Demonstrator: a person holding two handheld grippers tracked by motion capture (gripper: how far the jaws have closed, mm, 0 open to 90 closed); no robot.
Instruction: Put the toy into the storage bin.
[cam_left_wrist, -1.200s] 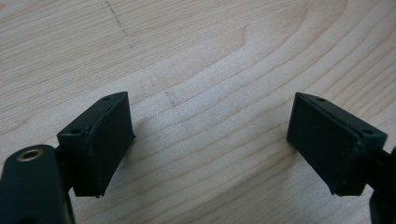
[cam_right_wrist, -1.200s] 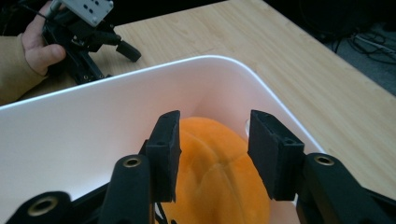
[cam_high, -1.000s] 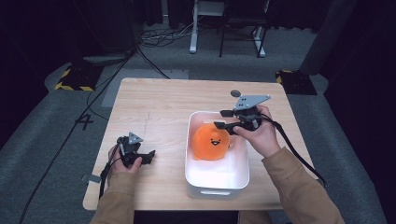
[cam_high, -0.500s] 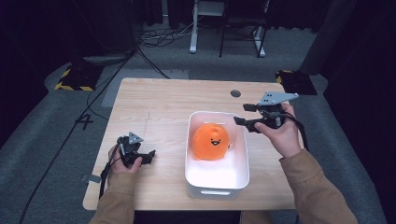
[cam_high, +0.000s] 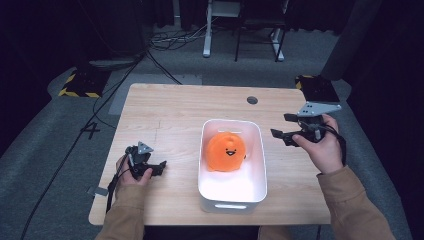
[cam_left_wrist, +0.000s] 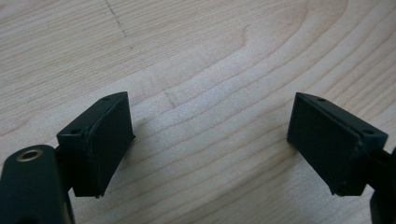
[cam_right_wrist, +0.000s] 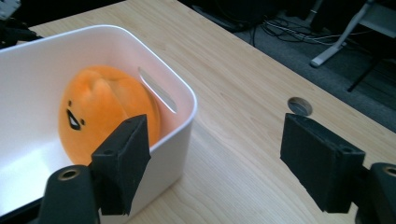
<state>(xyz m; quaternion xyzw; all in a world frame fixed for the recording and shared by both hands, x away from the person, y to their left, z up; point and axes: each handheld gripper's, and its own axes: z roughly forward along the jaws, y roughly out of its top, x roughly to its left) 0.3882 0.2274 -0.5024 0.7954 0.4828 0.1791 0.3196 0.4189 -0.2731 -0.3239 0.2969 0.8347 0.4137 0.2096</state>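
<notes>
An orange round plush toy (cam_high: 226, 150) with a small face lies in the far half of a white plastic bin (cam_high: 233, 192) at the table's middle. My right gripper (cam_high: 281, 127) hovers over the table just right of the bin, pointing left toward it. Its jaws have just been opening and stand open with nothing between them. In the right gripper view the plush toy (cam_right_wrist: 98, 112) sits behind the bin's rim (cam_right_wrist: 187, 98), left of my right gripper (cam_right_wrist: 215, 161). My left gripper (cam_high: 161, 167) rests on the wood left of the bin, open and empty (cam_left_wrist: 210, 140).
The wooden table (cam_high: 170, 115) has a round cable hole (cam_high: 252, 100) near its far edge, also visible as the cable hole (cam_right_wrist: 299, 106). Cables, a chair base and a desk leg stand on the grey floor beyond. The table's right edge is close to my right hand.
My right gripper has moved right, from over the bin's far right rim to beside the bin, and its jaws have widened. The left gripper and the plush toy have not moved.
</notes>
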